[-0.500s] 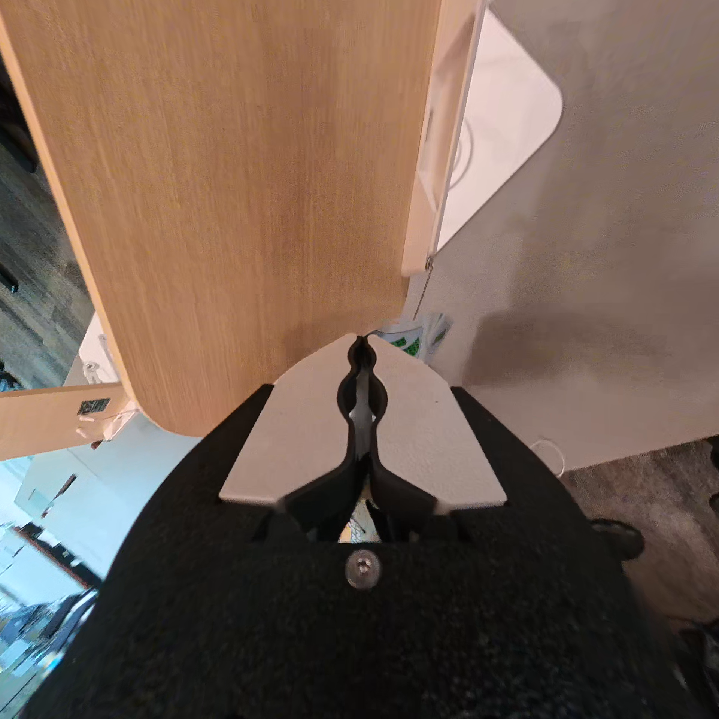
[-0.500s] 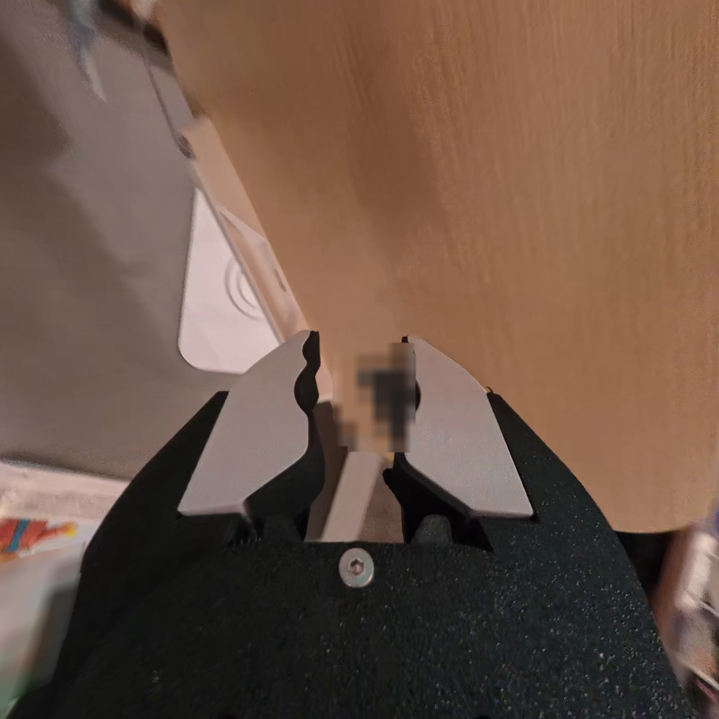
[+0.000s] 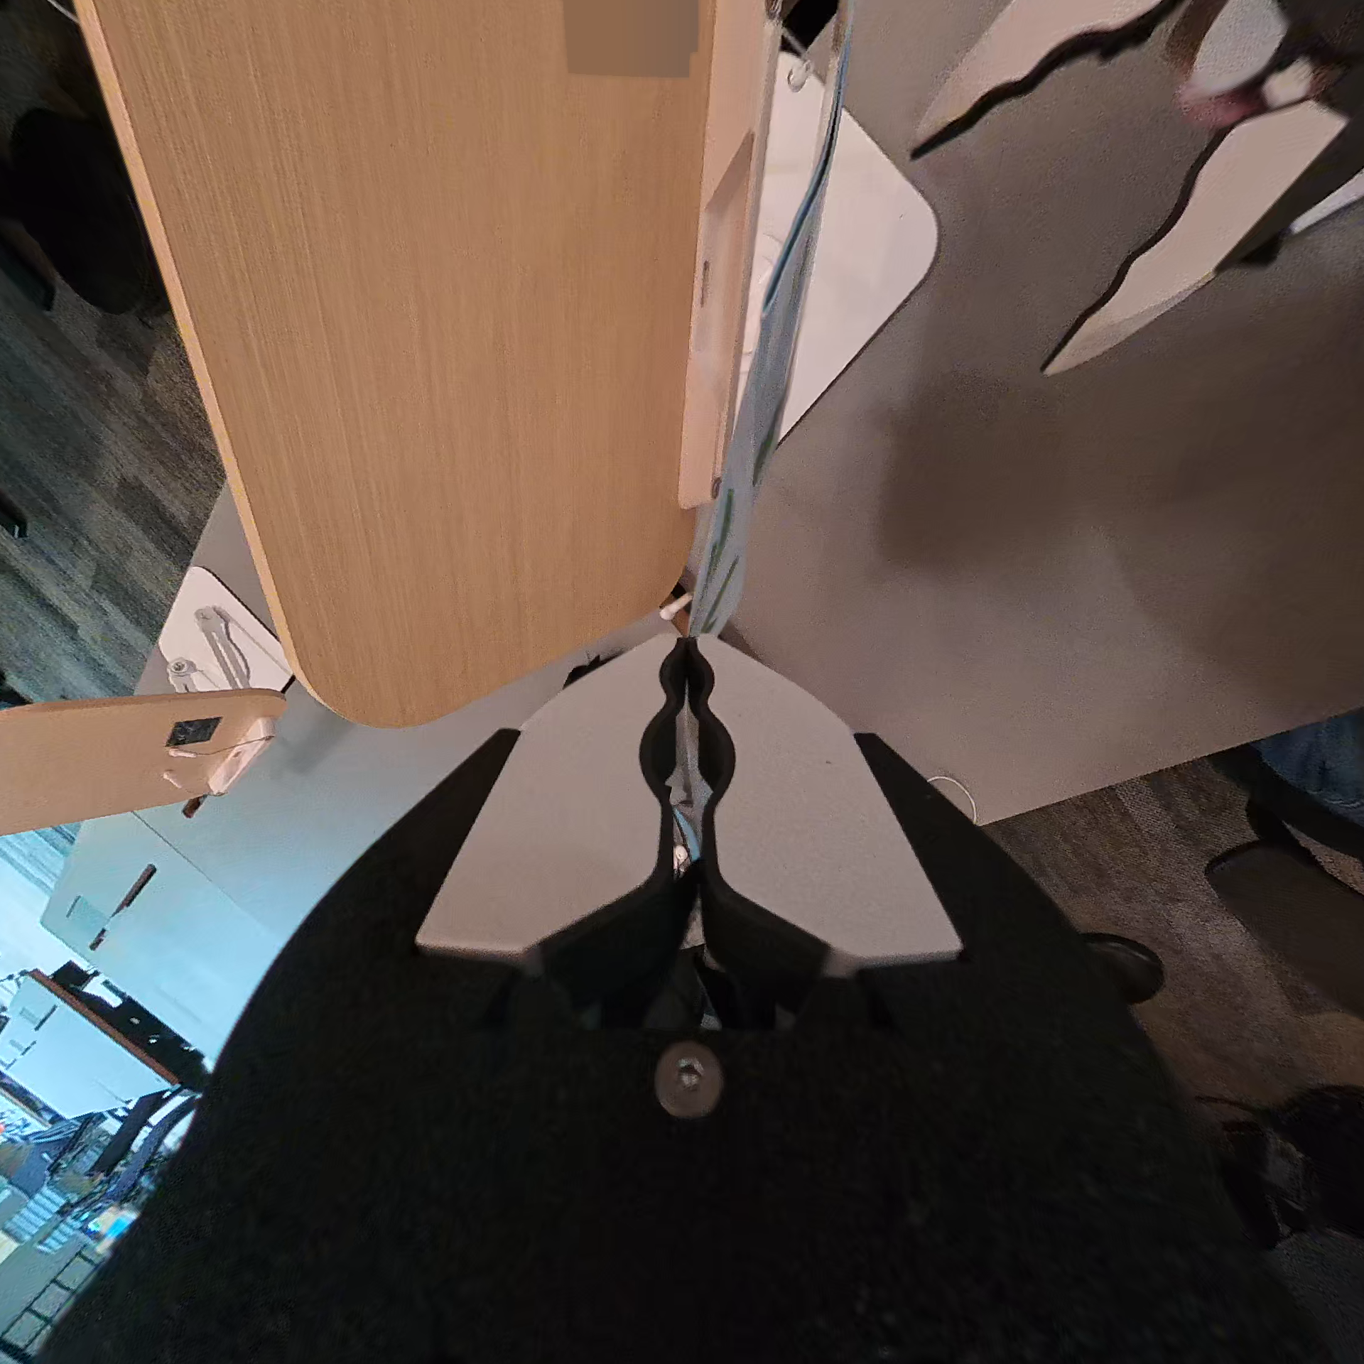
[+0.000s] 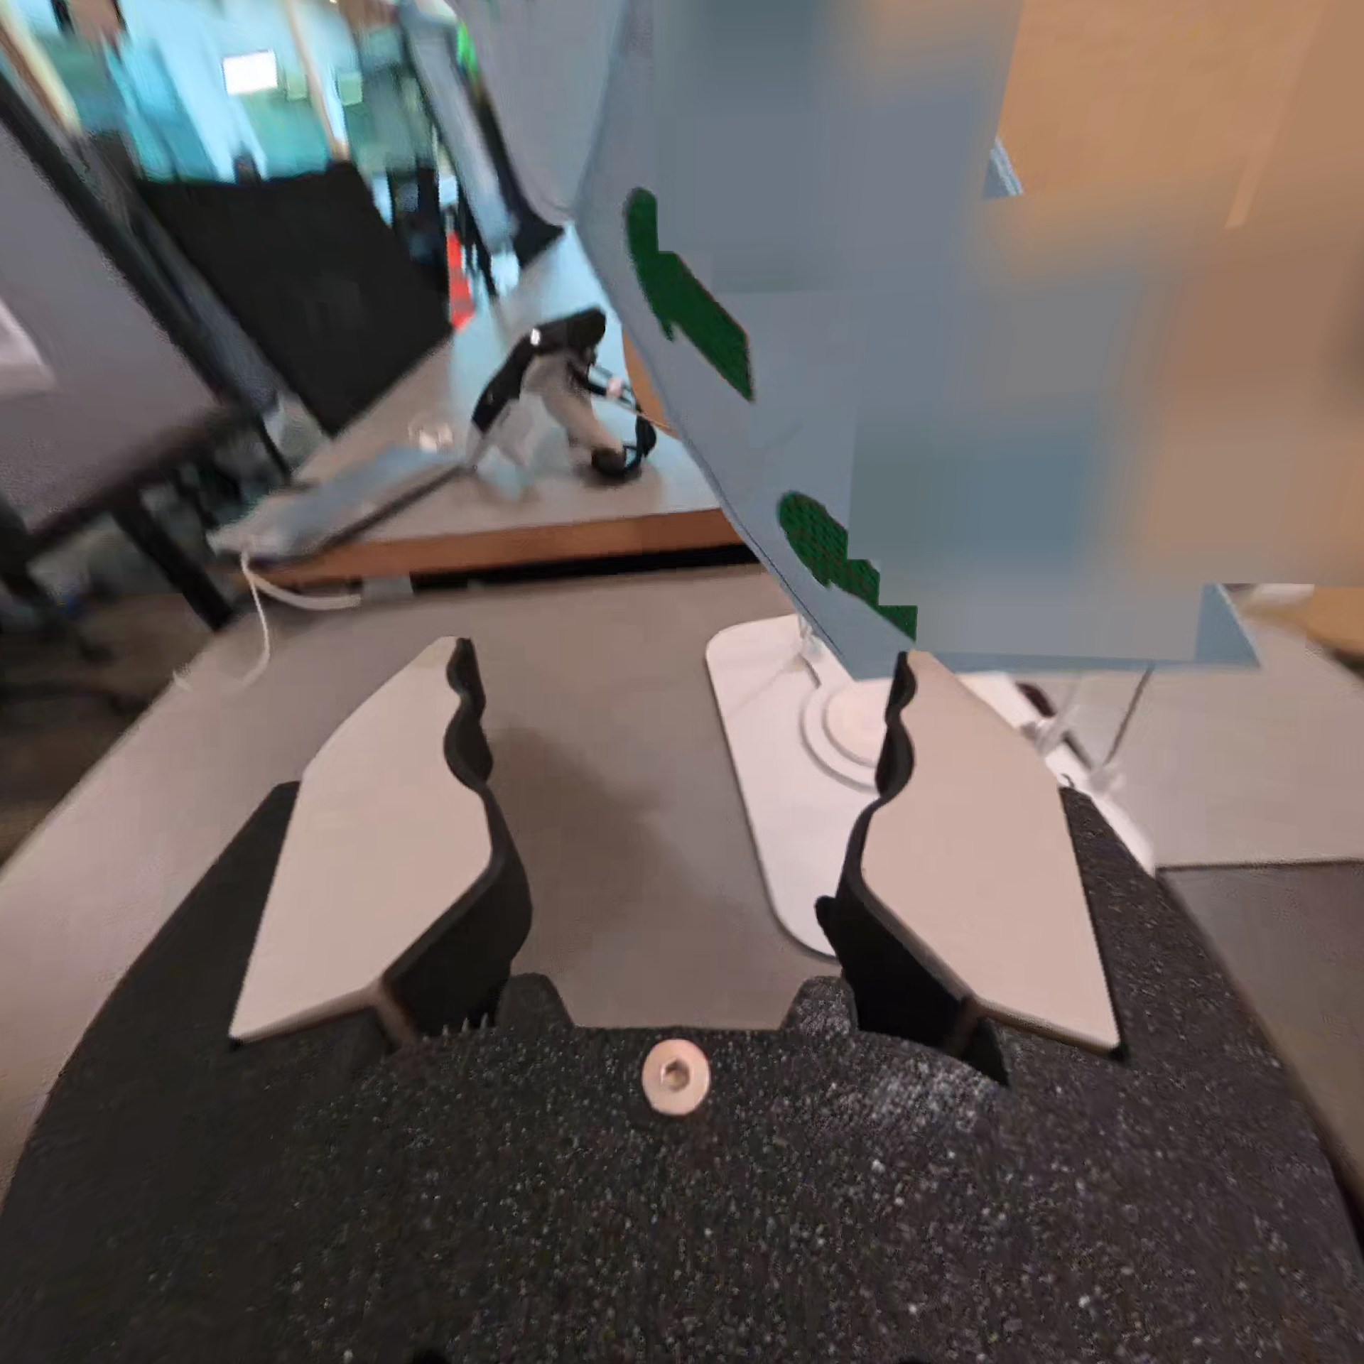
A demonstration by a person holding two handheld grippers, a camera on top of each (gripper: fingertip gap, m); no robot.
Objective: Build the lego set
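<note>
Between the left gripper tips sits the bottom edge of a pale blue sheet, seen edge-on in the left wrist view; the jaws are pressed together on it, pinching it so it hangs taut beside the wood panel. That grip likely keeps the sheet, probably the set's building guide, upright and readable. Behind it a white stand base rests on the grey table, perhaps there to prop the sheet. Farther right, the right gripper hangs with its jaws spread wide and nothing between them, the right tip just under the sheet's lower corner. It looks ready to take or steady that corner. No bricks show in either view, so where the lego pieces lie I cannot tell.
</note>
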